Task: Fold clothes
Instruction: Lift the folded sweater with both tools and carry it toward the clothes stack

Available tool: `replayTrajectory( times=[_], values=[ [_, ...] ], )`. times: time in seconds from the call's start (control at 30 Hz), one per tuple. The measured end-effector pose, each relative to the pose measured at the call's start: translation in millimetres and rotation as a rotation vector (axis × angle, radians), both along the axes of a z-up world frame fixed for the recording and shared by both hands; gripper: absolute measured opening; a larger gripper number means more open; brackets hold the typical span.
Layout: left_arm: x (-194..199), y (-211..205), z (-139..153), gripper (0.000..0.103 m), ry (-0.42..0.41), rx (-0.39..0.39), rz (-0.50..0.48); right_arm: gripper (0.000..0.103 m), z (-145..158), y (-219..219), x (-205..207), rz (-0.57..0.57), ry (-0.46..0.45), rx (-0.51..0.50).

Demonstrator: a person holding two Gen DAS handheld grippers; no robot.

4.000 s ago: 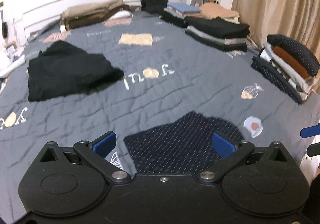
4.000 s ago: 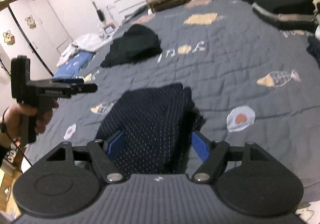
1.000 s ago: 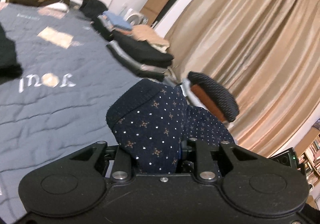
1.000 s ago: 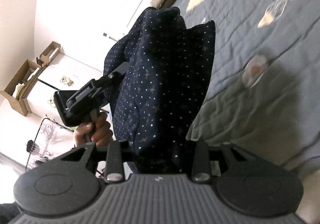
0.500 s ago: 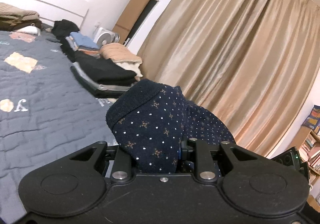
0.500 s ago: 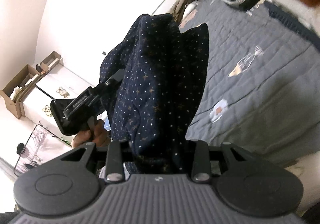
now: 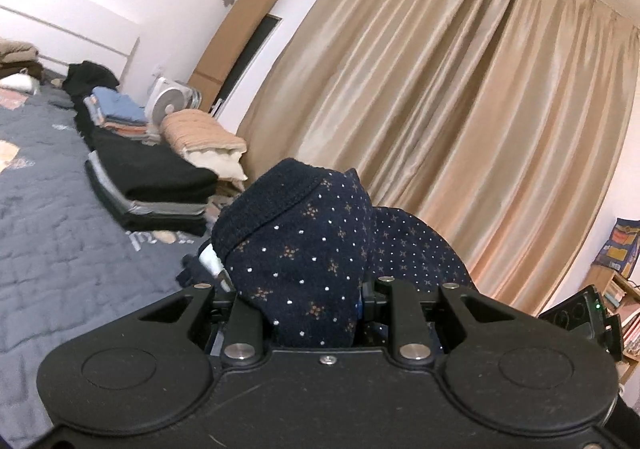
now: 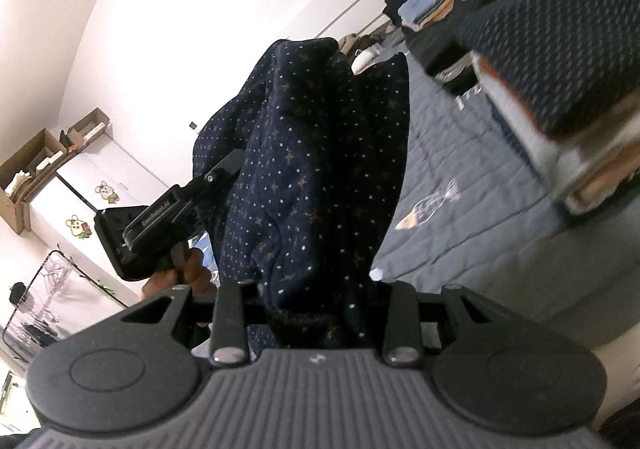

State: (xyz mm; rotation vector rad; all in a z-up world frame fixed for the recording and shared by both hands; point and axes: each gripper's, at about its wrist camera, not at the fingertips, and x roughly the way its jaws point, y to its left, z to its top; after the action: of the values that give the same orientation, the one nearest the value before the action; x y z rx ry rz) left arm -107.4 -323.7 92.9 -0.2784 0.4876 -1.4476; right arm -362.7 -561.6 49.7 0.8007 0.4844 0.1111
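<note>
- My left gripper [image 7: 316, 313] is clamped on a navy dotted garment [image 7: 304, 249], folded thick; the bundle rises from the jaws at lower centre, ribbed edge tilting to the upper left of the frame
- My right gripper [image 8: 316, 313] is clamped on the same garment [image 8: 320, 169]; its long axis runs from lower centre up to the top middle of the frame, two corners pointing up
- Garment is lifted clear of the grey quilt [image 8: 472, 217], which fills the right side of the right wrist view
- In that view my left gripper [image 8: 216, 179] holds the cloth's left edge, my hand [image 8: 180, 273] below it
- Blurred stack of folded clothes [image 8: 560, 49], upper right
- Folded piles [image 7: 152, 173] line the bed edge at left, beige curtain [image 7: 460, 109] behind
</note>
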Motion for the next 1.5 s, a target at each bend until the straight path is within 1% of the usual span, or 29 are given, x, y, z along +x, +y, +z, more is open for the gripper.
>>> replayTrajectory(
  times=[0.17,0.27,0.47,0.6,0.67,0.73,0.77,0.9,0.93,1.0,1.1,1.13,1.17,1.2,1.23,1.3,1.33,1.4,1.47,1.5],
  values=[
    [-6.3,-50.0,13.5,0.024,-0.012,-0.007,0.007,0.034,14.6,-48.4,-6.4,-0.004,-0.001,-0.025],
    [-4.0,-83.6,22.7,0.024,-0.016,-0.005,0.013,0.034,25.3,-84.6,-2.3,-0.002,0.007,-0.041],
    [31.8,-160.7,37.7,0.024,-0.004,0.009,0.028,0.034,51.8,-172.1,17.4,0.027,0.018,-0.075],
    [60.4,-213.7,44.4,0.024,-0.017,0.036,0.025,0.034,66.6,-232.6,34.7,0.048,0.023,-0.089],
    [70.8,-241.5,44.1,0.024,-0.016,0.051,0.024,0.034,67.5,-258.5,42.5,0.059,0.021,-0.086],
    [82.5,-268.0,38.8,0.025,-0.007,0.082,0.023,0.034,58.5,-285.5,52.5,0.064,0.034,-0.061],
    [89.4,-282.8,32.9,0.025,-0.002,0.111,0.021,0.034,48.7,-295.1,58.7,0.073,0.054,-0.042],
    [113.8,-328.2,-4.4,0.025,0.006,0.231,0.023,0.034,5.5,-332.0,83.1,0.093,0.134,0.024],
    [120.5,-333.3,-11.5,0.025,0.017,0.247,0.031,0.035,-6.0,-340.7,87.3,0.091,0.141,0.042],
    [134.3,-342.1,-25.4,0.025,0.043,0.269,0.05,0.035,-28.8,-357.9,92.6,0.087,0.121,0.108],
    [149.7,-349.3,-41.3,0.025,0.081,0.291,0.064,0.039,-49.5,-375.1,92.1,0.09,0.065,0.178],
    [150.4,-350.0,-43.3,0.027,0.081,0.297,0.06,0.042,-55.9,-380.5,91.5,0.092,0.047,0.199],
    [151.4,-353.8,-44.5,0.029,0.081,0.301,0.054,0.043,-57.5,-383.4,88.3,0.096,0.05,0.202],
    [152.8,-358.9,-45.5,0.036,0.082,0.305,0.048,0.047,-59.2,-386.2,85.1,0.1,0.052,0.204],
    [153.8,-359.1,-45.1,0.052,0.089,0.311,0.056,0.05,-60.6,-389.1,81.9,0.104,0.054,0.206],
    [155.5,-355.0,-43.0,0.069,0.108,0.326,0.084,0.051,-49.8,-391.3,72.0,0.095,0.059,0.162],
    [157.2,-348.0,-40.4,0.071,0.103,0.326,0.1,0.051,-43.6,-394.4,66.7,0.081,0.059,0.14],
    [161.7,-328.8,-33.8,0.071,0.087,0.315,0.132,0.051,-28.8,-397.4,54.9,0.053,0.052,0.089],
    [167.5,-300.6,-26.0,0.072,0.097,0.29,0.179,0.051,-11.6,-397.2,41.9,0.022,0.036,0.031],
    [167.5,-285.9,-20.7,0.072,0.095,0.268,0.204,0.051,-1.4,-397.1,37.3,-0.001,0.008,0.013]
  ],
)
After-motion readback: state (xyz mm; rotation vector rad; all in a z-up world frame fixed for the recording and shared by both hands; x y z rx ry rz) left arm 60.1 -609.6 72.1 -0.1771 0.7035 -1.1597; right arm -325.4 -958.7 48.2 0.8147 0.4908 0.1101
